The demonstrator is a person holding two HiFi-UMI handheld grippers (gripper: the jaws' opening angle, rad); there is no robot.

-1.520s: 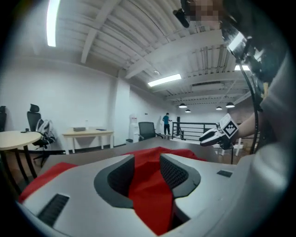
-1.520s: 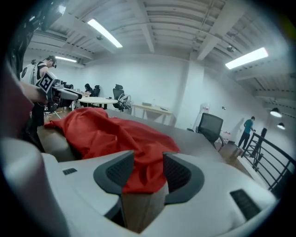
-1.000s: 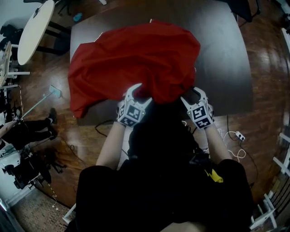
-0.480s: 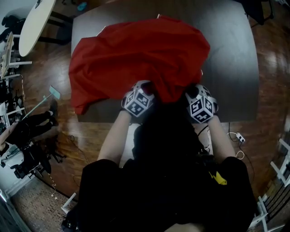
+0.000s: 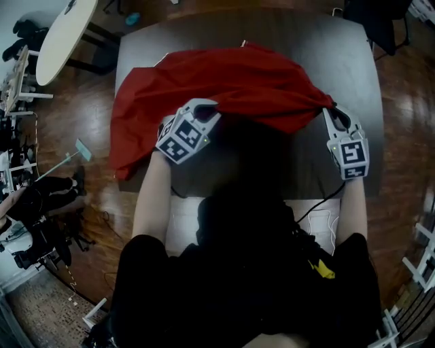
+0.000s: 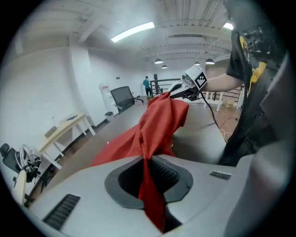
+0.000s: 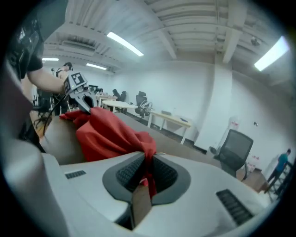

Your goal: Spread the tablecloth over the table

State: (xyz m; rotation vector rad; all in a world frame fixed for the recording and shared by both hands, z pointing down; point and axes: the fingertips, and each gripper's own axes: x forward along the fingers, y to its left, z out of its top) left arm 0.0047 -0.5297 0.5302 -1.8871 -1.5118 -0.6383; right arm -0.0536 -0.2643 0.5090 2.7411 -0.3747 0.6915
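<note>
Spread wide apart and lifted since a second ago: the left gripper [image 5: 201, 107] and right gripper [image 5: 332, 113], jaws closing tight on the near edge of the red tablecloth [image 5: 231, 81], pinching it up. Rest of it lies bunched across the dark bench [image 5: 340, 47].

Red fabric tablecloth [image 5: 224, 81] bunched on dark rectangular table [image 5: 346, 75], across its middle and far part; left portion over table's left edge, above wooden floor [image 5: 75, 109].

Left gripper [image 5: 204, 107] at cloth's near edge, left of centre; jaws closing, cloth fold between them.

Right gripper [image 5: 331, 112] at cloth's right end, well apart from left one; jaws closing, cloth corner between them.

White oval side table [image 5: 64, 34] on floor beyond main table's far-left corner. Black chair [image 5: 370, 20] behind far-right corner.
</note>
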